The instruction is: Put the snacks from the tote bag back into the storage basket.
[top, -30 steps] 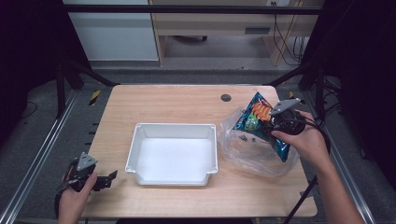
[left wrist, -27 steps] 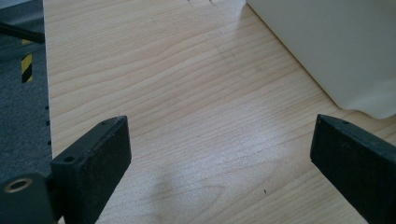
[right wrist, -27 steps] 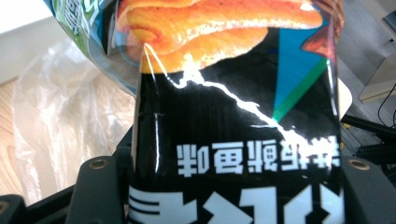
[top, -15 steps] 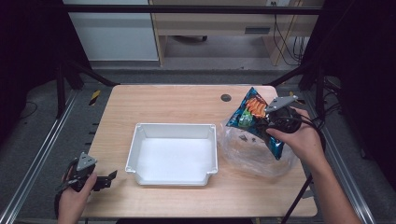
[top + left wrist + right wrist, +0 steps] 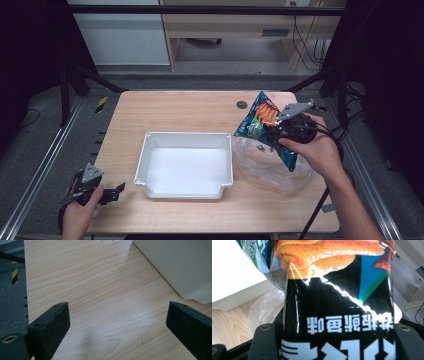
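A blue and black snack bag (image 5: 261,125) with orange food pictured on it hangs above the right side of the table, lifted out of a clear plastic bag (image 5: 272,165). My right gripper (image 5: 281,134) is shut on the snack bag (image 5: 337,302), whose printed face sits between the jaws in the right gripper view. A white rectangular tray (image 5: 150,172) lies at the table's middle, just left of the snack bag. My left gripper (image 5: 114,191) rests at the front left corner, open, its jaws wide apart over bare wood (image 5: 107,305) beside the tray's corner (image 5: 185,270).
A small dark round disc (image 5: 242,104) lies at the back of the table. Metal rails run along both sides of the table. Cables trail off to the right beyond the table edge.
My right gripper has carried the snack bag up and to the left, toward the tray's right edge. The left gripper has stayed put.
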`<state>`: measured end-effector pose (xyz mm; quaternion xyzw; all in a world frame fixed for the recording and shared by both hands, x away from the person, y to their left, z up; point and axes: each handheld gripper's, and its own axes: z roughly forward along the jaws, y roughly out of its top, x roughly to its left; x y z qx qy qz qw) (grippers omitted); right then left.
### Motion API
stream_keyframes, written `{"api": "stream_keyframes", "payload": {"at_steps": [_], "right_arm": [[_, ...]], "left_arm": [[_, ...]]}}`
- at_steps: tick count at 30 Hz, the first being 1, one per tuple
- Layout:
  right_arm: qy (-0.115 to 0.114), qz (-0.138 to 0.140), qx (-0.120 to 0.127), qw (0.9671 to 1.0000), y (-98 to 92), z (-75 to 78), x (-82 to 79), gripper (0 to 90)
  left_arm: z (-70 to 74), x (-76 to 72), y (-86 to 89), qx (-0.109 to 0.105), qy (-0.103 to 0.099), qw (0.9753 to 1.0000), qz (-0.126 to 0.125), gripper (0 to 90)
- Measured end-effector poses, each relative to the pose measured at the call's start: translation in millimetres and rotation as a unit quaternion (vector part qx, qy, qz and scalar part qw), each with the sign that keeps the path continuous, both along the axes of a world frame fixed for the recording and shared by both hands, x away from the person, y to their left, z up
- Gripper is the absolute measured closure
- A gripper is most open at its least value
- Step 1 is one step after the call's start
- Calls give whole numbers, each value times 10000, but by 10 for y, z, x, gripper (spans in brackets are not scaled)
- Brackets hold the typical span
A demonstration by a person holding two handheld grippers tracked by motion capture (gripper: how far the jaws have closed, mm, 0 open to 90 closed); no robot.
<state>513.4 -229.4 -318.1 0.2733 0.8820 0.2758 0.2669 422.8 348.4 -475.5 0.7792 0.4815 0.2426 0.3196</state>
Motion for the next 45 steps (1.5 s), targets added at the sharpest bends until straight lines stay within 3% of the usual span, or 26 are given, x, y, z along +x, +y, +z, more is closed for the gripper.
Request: {"api": "stream_keyframes", "payload": {"at_steps": [13,20,45], "right_arm": [[-63,294,-100,9995,244,82,-94,377],[-115,591,-189,9980,468,132,-173,376],[-269,1167,-338,9922,951,206,-372,376]], "left_arm": [[-1,1,0,-3,1,10000,0,49],[1,-1,4,-18,-8,10000,13,49],[11,-3,8,-14,-37,10000,23,47]]}}
